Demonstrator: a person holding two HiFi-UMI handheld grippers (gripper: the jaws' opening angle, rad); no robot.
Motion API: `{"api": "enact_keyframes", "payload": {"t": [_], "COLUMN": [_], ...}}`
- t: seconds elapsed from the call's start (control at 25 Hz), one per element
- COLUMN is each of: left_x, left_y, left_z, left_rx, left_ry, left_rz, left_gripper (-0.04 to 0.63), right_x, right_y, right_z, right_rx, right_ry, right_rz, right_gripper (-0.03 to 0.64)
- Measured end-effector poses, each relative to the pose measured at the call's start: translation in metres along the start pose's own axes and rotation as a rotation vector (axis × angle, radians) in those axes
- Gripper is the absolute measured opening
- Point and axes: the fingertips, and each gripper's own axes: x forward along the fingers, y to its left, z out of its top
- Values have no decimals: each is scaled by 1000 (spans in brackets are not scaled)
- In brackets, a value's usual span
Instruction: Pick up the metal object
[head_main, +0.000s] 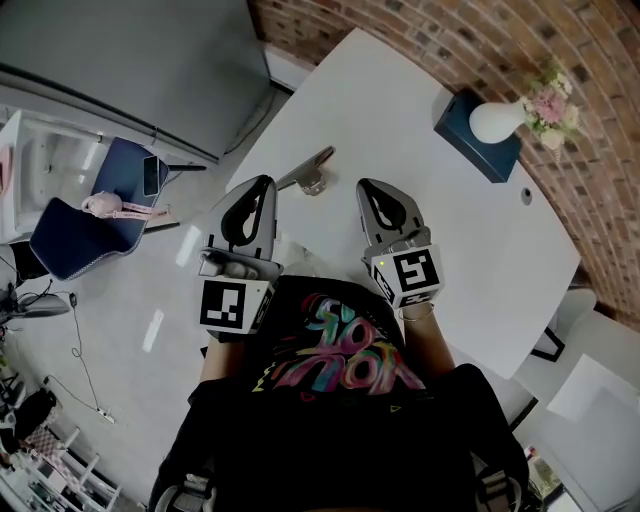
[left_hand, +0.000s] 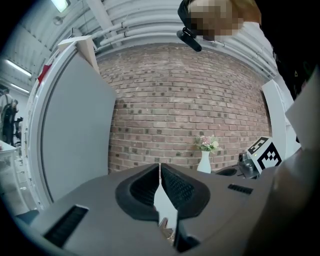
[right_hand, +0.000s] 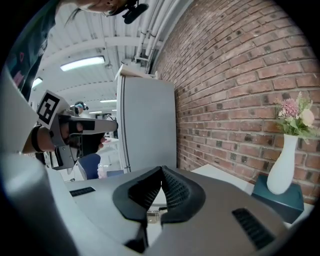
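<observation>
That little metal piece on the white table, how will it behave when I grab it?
The small silvery metal piece looks rigid, so probably no flex. It lies low on the white table, likely sliding rather than rolling. Its smooth finish may slip.

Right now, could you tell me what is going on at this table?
A person holds a gripper in each hand over a white table. The left gripper and the right gripper both have their jaws shut with nothing in them. The metal object lies on the table just ahead, between the two and nearer the left one, not yet picked up. A vase stands on a dark box farther off.
</observation>
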Motion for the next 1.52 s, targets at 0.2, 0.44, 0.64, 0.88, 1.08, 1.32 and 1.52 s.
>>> {"api": "enact_keyframes", "payload": {"t": [0.2,0.44,0.64,0.88,1.08,1.32,1.52], "left_x": [12,21,23,31,35,36,39], "left_y": [8,14,18,21,30,43,53], "left_z": [-1,-6,-15,-25,-40,-55,-63], "left_rx": [3,-6,-9,-18,-37,-53,-49], "left_ry": [0,0,23,20,60,85,101], "left_rz": [-46,-89,-103,-114,-95,-76,-71], "left_gripper": [32,32,32,32,32,32,32], "right_x": [8,17,24,35,44,57,72], "right_y": [-3,2,5,5,6,13,23], "right_z": [0,-3,-7,-21,-32,-46,-58], "right_rx": [11,4,2,11,36,83,96], "right_ry": [4,21,29,49,51,53,47], "right_rz": [-38,-52,-60,-51,-6,60,129], "right_gripper": [18,18,18,18,62,151,251]}}
